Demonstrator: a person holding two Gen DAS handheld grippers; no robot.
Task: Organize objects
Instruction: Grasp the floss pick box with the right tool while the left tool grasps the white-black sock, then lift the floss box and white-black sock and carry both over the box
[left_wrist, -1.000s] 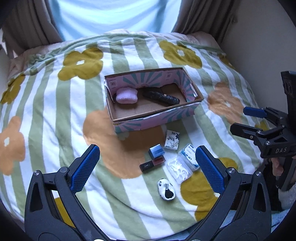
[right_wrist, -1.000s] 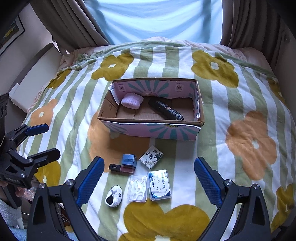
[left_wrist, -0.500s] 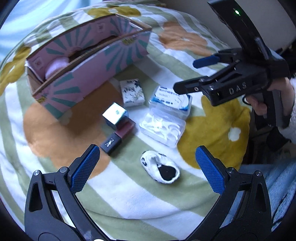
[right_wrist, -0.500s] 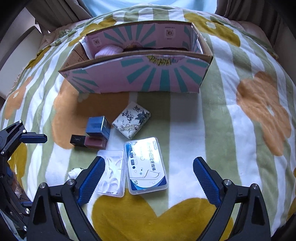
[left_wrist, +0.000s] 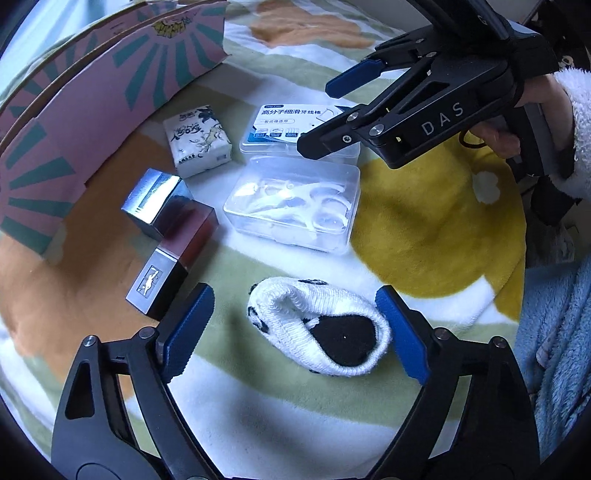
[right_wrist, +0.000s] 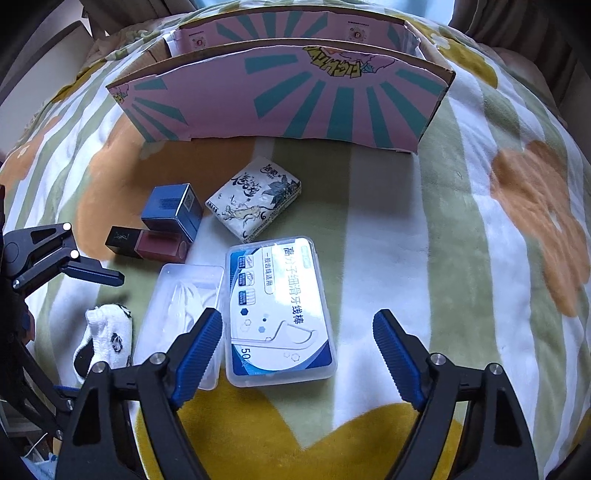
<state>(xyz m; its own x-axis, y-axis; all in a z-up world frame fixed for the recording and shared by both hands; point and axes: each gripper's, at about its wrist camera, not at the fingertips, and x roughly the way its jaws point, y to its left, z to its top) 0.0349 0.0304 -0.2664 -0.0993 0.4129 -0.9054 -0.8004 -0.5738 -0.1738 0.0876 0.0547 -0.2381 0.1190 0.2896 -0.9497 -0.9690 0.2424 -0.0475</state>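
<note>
The left tool (left_wrist: 293, 325) stands released, its fingers either side of the small white-and-black sock (left_wrist: 317, 328) nearest the viewer on the bed; soft and light, it should bunch easily if pinched across its middle. Just beyond the sock, the right tool (right_wrist: 297, 354), also released, hovers over the labelled floss-pick box (right_wrist: 279, 310), stiff, slick plastic best gripped across its short sides.

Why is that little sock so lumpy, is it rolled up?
Yes, rolled: the sock lies as a bunched bundle, cuff folded over, between the open left fingers.
</note>
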